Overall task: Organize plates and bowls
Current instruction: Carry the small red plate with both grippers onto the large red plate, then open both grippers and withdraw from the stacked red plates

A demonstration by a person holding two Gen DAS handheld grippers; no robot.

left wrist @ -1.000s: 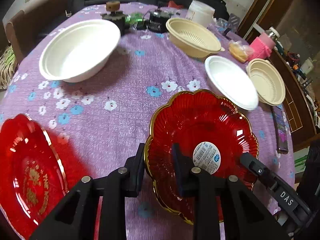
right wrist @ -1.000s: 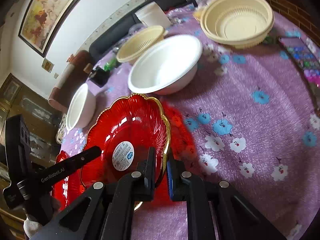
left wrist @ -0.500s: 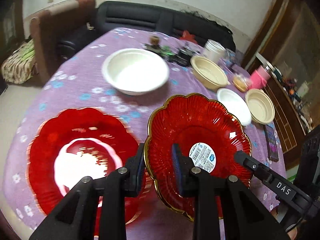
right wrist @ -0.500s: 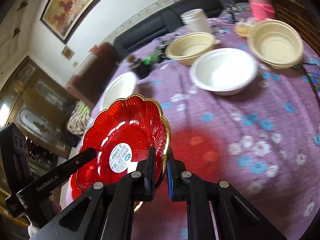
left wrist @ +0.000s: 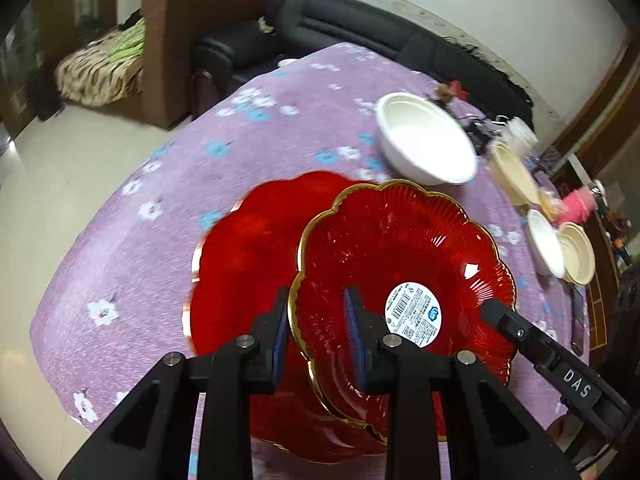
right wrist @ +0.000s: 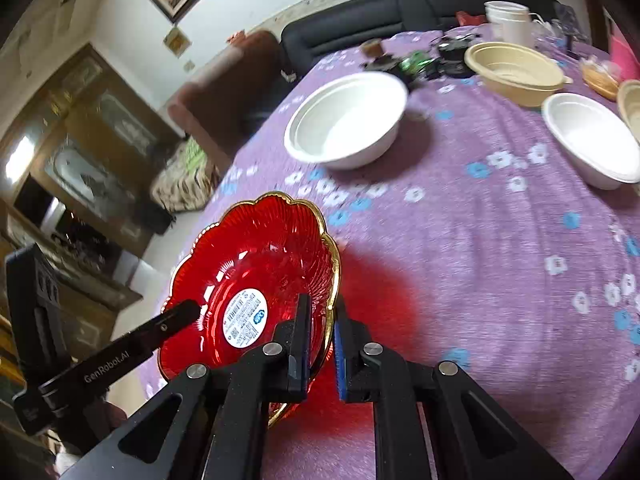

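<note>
A gold-rimmed red scalloped plate [left wrist: 400, 256] with a white sticker is held in the air by both grippers. My left gripper [left wrist: 316, 336] is shut on its near rim. My right gripper [right wrist: 322, 336] is shut on the opposite rim of the same plate [right wrist: 256, 264]. A second, larger red plate [left wrist: 244, 264] lies on the purple tablecloth just below and left of the held plate. A large white bowl [left wrist: 424, 144] sits farther back; it also shows in the right wrist view [right wrist: 348, 120].
A cream bowl [right wrist: 516, 70], a smaller white bowl [right wrist: 592, 140] and another cream bowl [left wrist: 576, 252] stand towards the table's far right. Cups and small clutter [right wrist: 508, 20] sit at the back. The table edge [left wrist: 100, 248] drops to the floor at left. A sofa stands behind.
Both grippers have carried the gold-rimmed plate left, so it now hangs partly over the larger red plate near the table's left edge. The grips have not changed.
</note>
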